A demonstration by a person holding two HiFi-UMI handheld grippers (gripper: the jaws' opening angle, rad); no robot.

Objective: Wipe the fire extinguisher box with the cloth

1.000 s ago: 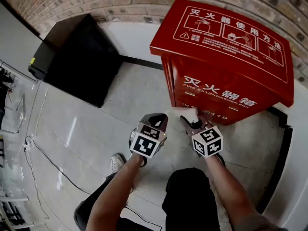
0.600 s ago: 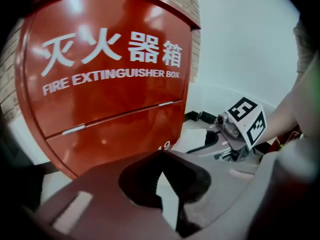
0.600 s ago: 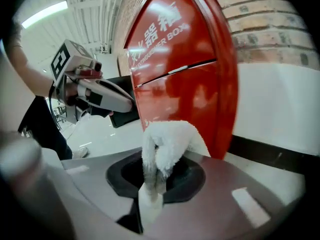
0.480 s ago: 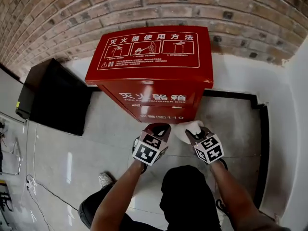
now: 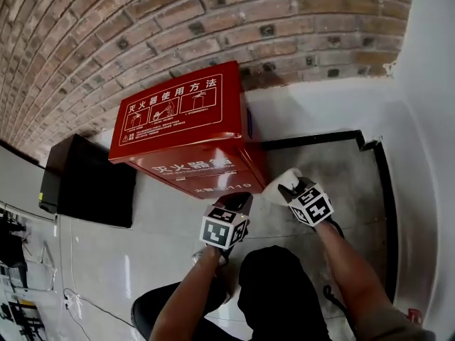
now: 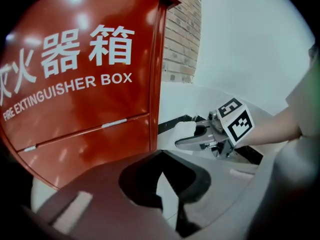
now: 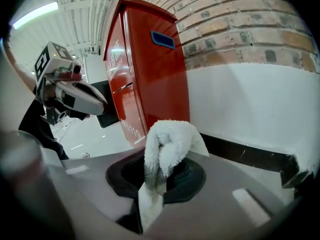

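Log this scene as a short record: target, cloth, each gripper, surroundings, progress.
target: red fire extinguisher box, upright against a brick wall
wiper: white cloth, bunched up
right: right gripper shut on the cloth, beside the box's front corner, not touching the box
left: left gripper jaws together, nothing held, facing the box front
nearby: black cabinet on the box's other side
progress: wiping not yet begun
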